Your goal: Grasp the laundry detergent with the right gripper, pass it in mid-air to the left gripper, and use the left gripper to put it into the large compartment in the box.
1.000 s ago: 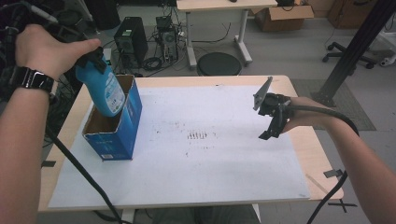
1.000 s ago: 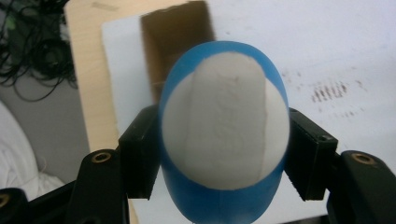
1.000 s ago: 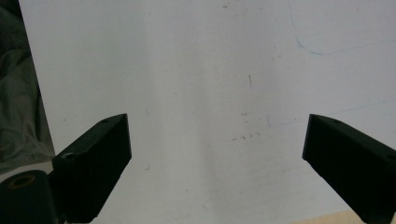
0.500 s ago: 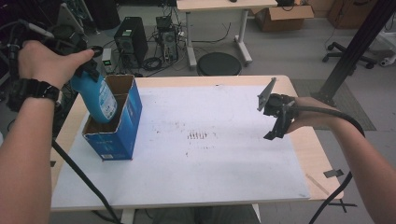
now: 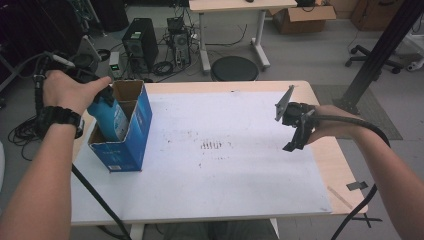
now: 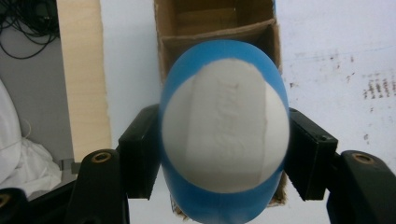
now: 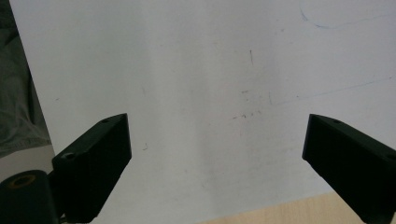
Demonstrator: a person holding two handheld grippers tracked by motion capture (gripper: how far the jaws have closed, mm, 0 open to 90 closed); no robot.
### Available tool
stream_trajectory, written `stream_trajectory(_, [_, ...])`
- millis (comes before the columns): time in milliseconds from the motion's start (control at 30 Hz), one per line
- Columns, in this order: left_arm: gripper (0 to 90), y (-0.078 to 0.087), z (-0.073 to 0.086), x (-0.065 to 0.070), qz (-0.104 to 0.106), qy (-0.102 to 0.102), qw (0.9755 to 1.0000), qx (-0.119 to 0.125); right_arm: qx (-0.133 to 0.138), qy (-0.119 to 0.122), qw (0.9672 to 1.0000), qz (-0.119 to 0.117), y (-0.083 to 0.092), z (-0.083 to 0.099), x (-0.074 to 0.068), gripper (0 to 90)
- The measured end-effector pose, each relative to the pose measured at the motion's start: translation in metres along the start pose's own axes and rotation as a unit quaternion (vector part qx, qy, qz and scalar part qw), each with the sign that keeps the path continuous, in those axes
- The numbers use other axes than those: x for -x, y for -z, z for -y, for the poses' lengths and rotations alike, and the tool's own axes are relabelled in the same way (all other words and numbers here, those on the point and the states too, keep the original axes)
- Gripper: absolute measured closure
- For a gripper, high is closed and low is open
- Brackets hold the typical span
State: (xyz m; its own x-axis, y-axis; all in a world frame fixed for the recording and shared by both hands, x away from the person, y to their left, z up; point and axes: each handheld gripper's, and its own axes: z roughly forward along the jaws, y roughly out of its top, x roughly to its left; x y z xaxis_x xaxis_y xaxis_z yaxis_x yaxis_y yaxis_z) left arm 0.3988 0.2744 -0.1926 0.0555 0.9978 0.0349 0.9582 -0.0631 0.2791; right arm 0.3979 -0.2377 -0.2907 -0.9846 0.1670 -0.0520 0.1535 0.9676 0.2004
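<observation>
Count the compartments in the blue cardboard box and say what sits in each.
2 visible. In the blue cardboard box, the near compartment holds the blue bottle clamped by the left gripper; the far compartment looks empty. The bottle may hide more.

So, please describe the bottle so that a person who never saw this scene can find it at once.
Look at the white table, then at its left edge, where an open blue cardboard box stands. The blue bottle with a pale label leans out of the box's near compartment, clamped by the left gripper; nothing else sits inside the box.
</observation>
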Motion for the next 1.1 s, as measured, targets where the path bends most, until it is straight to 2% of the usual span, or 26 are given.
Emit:
stream_trajectory(333, [38.1, -0.035, 0.005, 0.006, 0.000, 0.002, 0.9999, -0.012, -0.001, -0.001, 1.0000, -0.002, -0.002, 0.001, 0.000, 7.8])
stream_trajectory(533, [38.1, -0.051, 0.008, 0.010, -0.002, -0.005, 0.9998, -0.019, -0.001, -0.002, 1.0000, -0.003, -0.003, 0.003, 0.000, 7.8])
stream_trajectory(1100, [38.0, -0.075, 0.015, 0.011, -0.011, -0.010, 0.9994, -0.032, 0.001, -0.004, 1.0000, -0.005, -0.006, 0.005, 0.000, 7.8])
